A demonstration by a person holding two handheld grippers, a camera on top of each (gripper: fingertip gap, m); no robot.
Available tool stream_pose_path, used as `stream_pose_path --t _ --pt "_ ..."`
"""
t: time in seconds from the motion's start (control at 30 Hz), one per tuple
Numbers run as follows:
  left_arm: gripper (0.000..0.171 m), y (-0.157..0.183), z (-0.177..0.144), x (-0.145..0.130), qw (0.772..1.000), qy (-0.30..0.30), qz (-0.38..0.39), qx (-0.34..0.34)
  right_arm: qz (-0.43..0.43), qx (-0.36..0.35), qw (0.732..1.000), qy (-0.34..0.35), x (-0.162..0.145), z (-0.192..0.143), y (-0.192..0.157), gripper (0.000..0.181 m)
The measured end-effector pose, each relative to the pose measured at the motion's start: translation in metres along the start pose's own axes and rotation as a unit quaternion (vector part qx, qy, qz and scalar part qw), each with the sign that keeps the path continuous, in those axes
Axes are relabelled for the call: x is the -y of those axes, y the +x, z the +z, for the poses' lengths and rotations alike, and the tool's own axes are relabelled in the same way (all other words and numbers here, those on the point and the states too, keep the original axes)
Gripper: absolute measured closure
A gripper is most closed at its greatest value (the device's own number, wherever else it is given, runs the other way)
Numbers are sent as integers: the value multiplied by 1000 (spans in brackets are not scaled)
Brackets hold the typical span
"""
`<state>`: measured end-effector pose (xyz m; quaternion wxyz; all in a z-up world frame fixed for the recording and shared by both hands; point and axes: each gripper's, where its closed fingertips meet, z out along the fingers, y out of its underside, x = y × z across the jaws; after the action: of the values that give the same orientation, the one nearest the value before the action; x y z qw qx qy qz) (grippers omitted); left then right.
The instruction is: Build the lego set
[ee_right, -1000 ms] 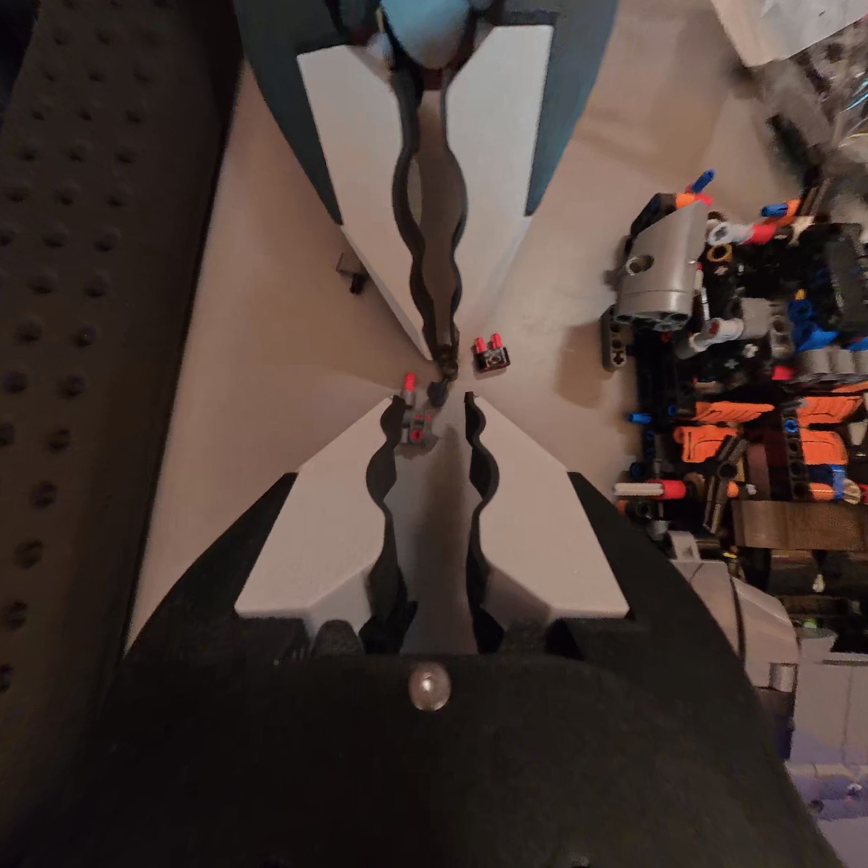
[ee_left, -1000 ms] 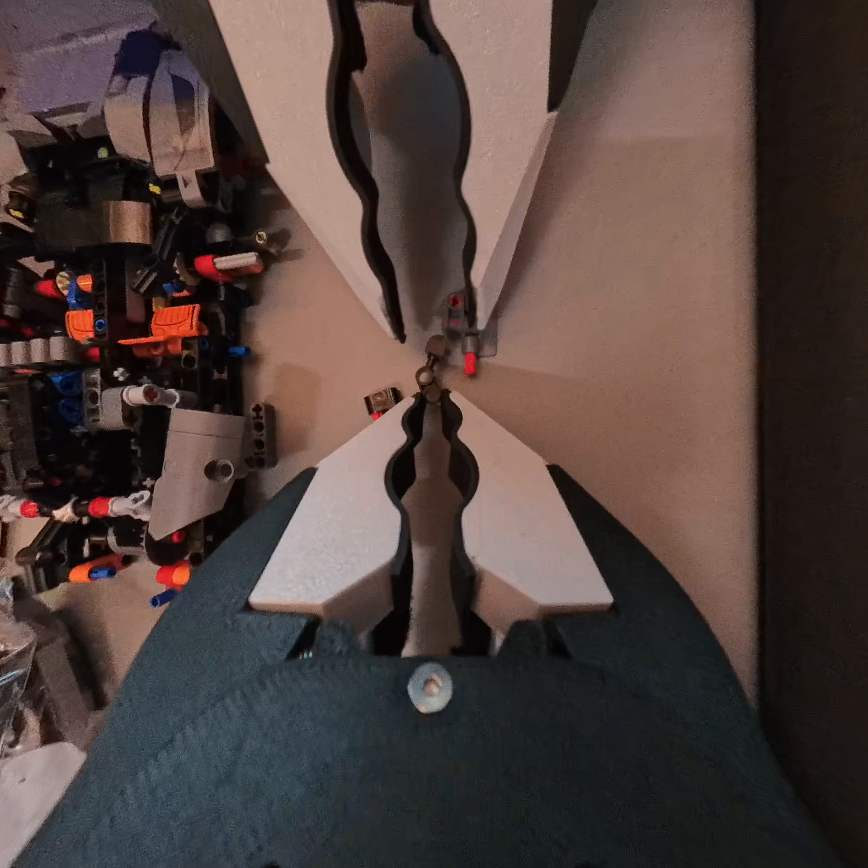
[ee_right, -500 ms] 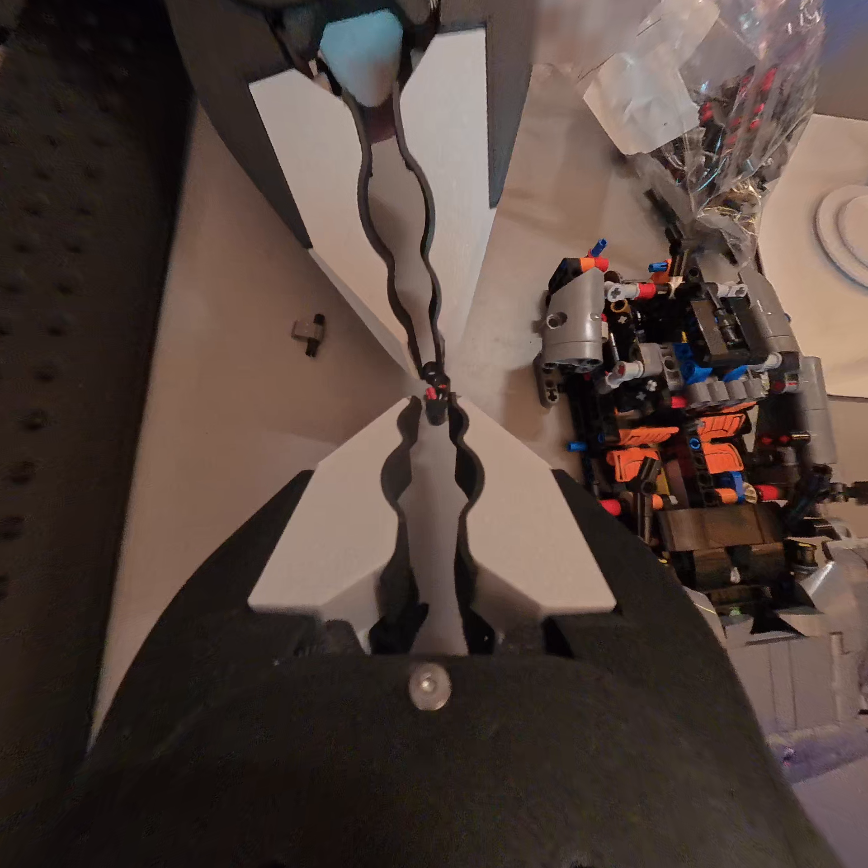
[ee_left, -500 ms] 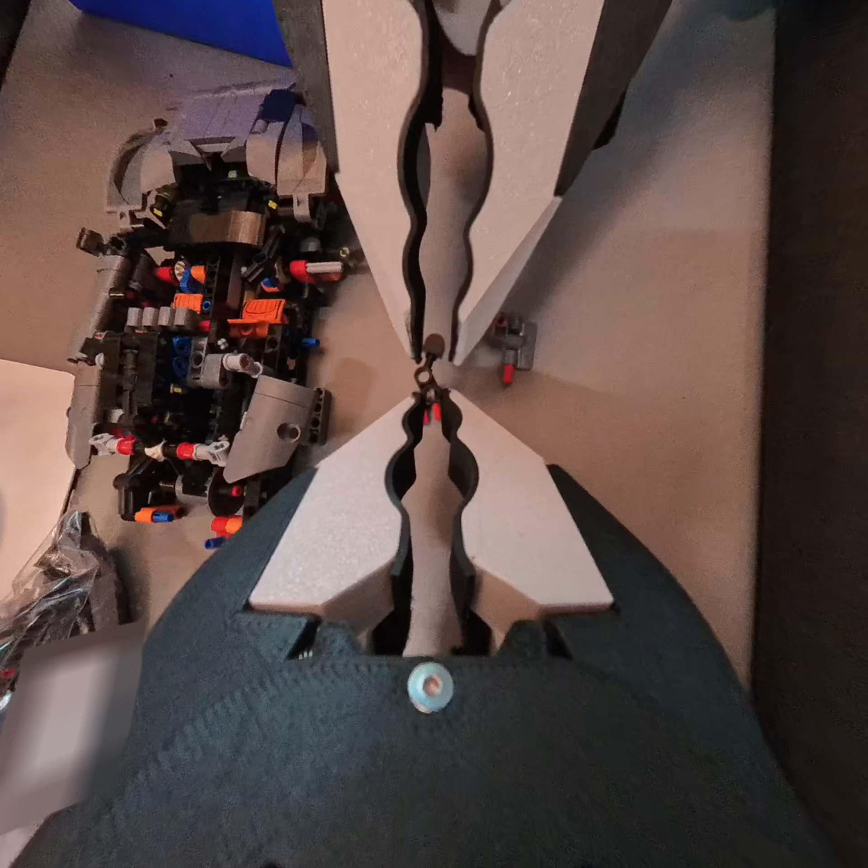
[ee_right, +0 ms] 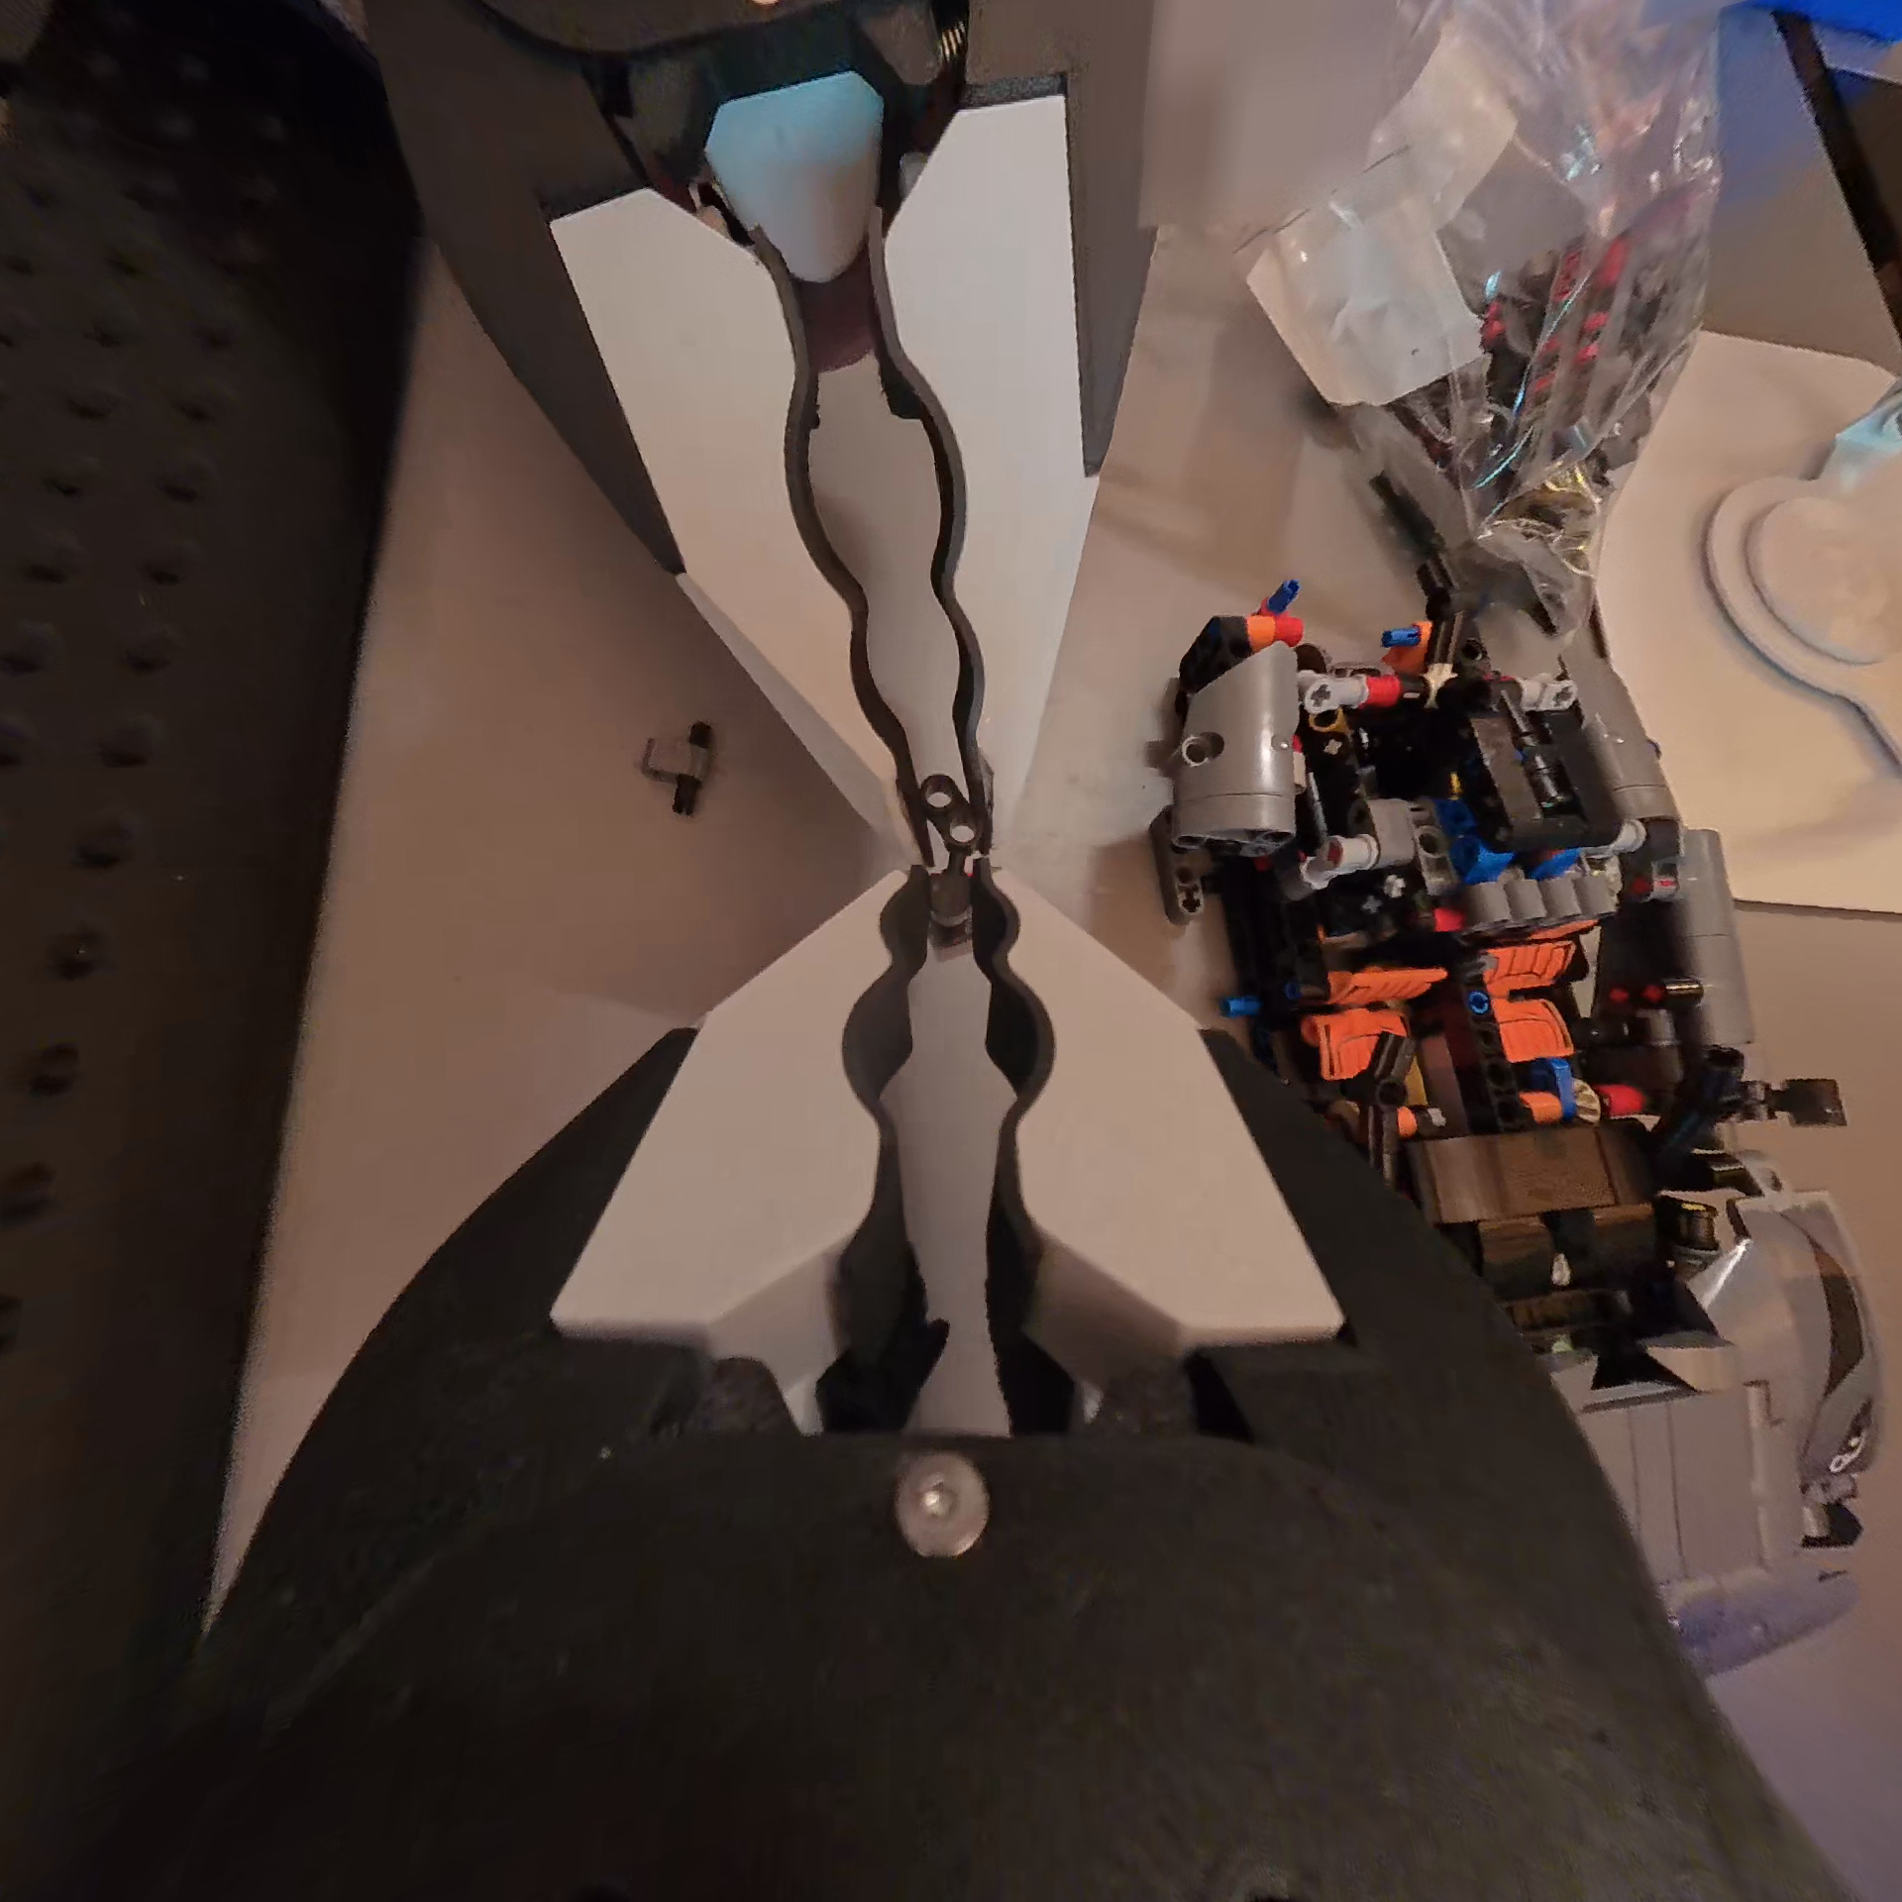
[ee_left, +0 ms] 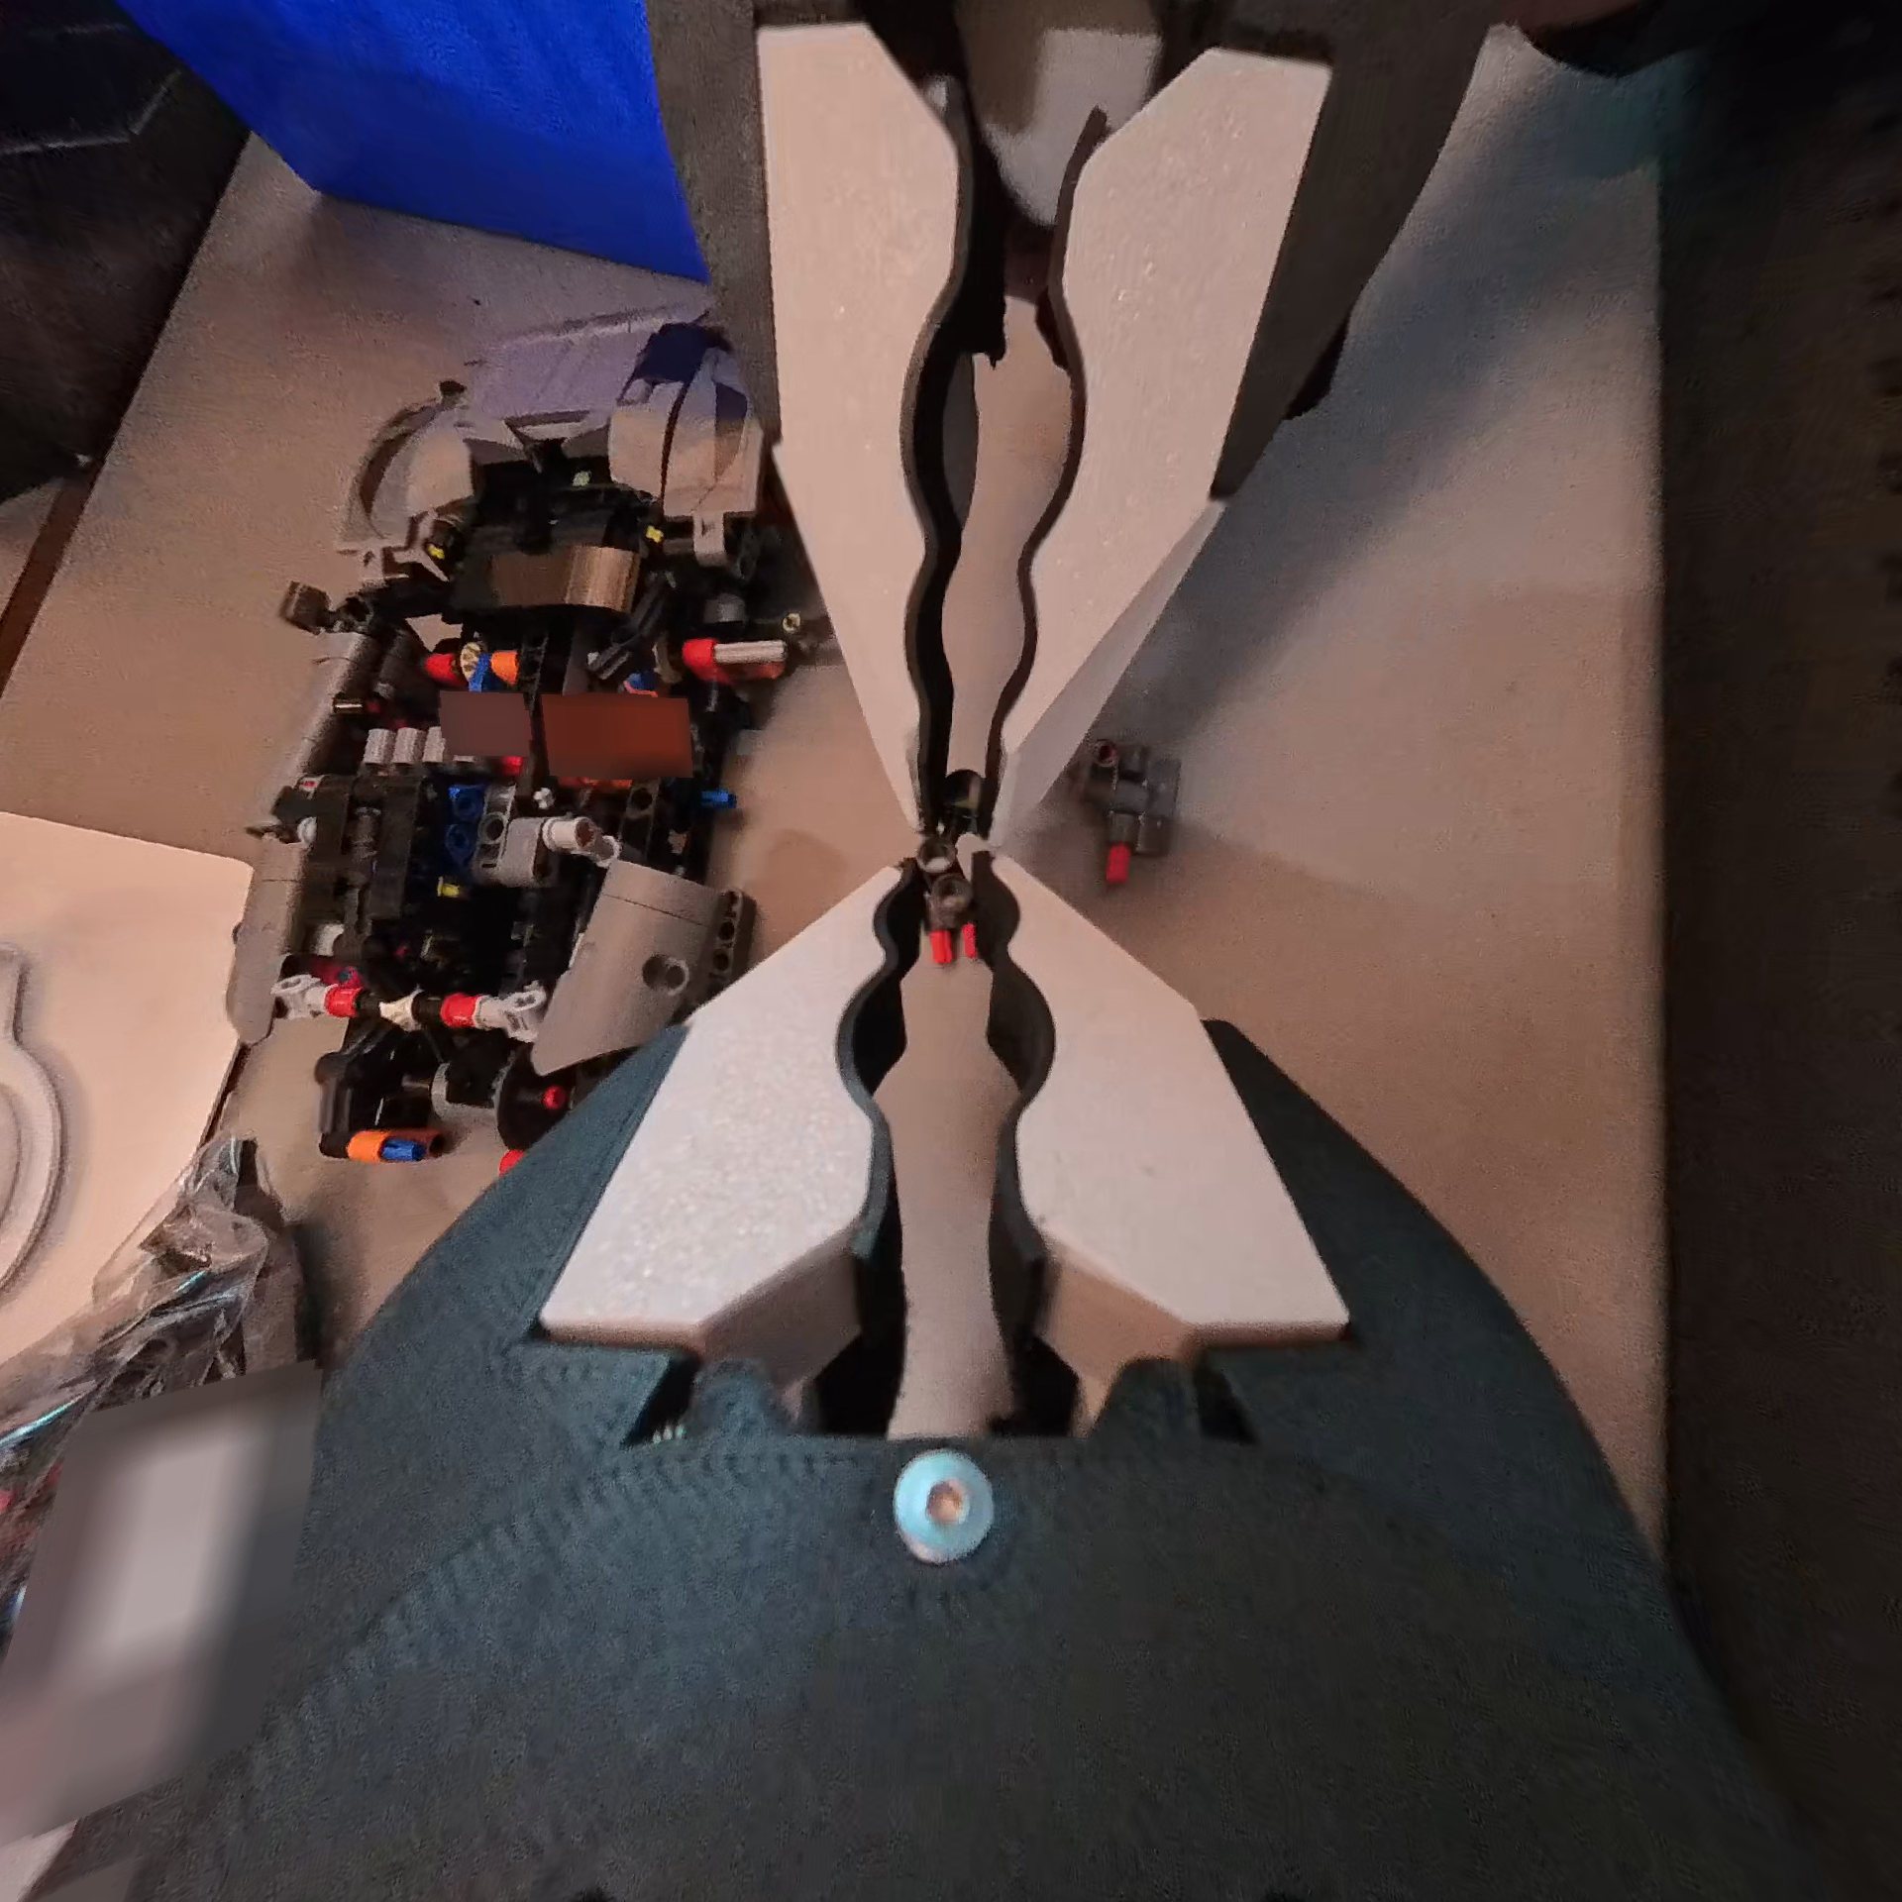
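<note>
The lego car (ee_left: 494, 813), partly built in grey, black, orange and blue, is seen lying on the table (ee_left: 1389, 926) well off to the left of the left gripper (ee_left: 947, 895), and to the right of the right gripper (ee_right: 952, 890) in that gripper's view. The two grippers are held tip to tip above the table. A small black piece with two red pins (ee_left: 949, 911) is pinched between the fingers of the left gripper, right at the tips. A small dark link with round holes (ee_left: 957, 808) is pinched in the tips of the right gripper. The two small pieces are touching where the tips meet. A little grey piece with a red pin (ee_left: 1127, 808) is seen on the table just to the right of the left gripper's tips. A clear bag of parts (ee_right: 1544, 309) is seen far ahead and to the right of the right gripper. A blue box (ee_left: 443, 113) is seen far ahead and to the left of the left gripper.
</note>
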<state>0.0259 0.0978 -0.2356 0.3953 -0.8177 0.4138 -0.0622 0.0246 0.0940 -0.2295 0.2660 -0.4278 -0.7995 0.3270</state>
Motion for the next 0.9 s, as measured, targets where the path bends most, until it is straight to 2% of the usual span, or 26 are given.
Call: stream_pose_path --t 0.33,0.4,0.43,0.5,0.57,0.6,0.7,0.8,0.9 --pt "166 -8 -29 21 998 40 16 45 6 -5 997 70 25 -20 0 175" --pt "167 -24 -39 13 995 20 22 92 -24 -62 998 5 0 -21 15 175" --pt "167 -38 -51 8 993 25 8 112 -20 -62 998 12 -4 -24 18 175" --pt "167 -44 -73 12 993 64 -46 83 13 -18 995 93 22 -35 10 176" --pt "167 -40 -79 21 993 62 -12 97 -10 -29 996 86 30 -31 8 175" --pt "167 -31 -76 24 995 61 -1 80 -19 -27 997 73 27 -26 5 175" --pt "166 -31 -70 11 994 41 22 98 -44 -44 996 65 16 -23 6 175" --pt "167 -32 -75 4 992 59 27 109 -47 -53 994 82 21 -29 11 175" --pt "167 -33 -80 -7 990 47 41 125 -63 -60 995 54 13 -20 10 175"
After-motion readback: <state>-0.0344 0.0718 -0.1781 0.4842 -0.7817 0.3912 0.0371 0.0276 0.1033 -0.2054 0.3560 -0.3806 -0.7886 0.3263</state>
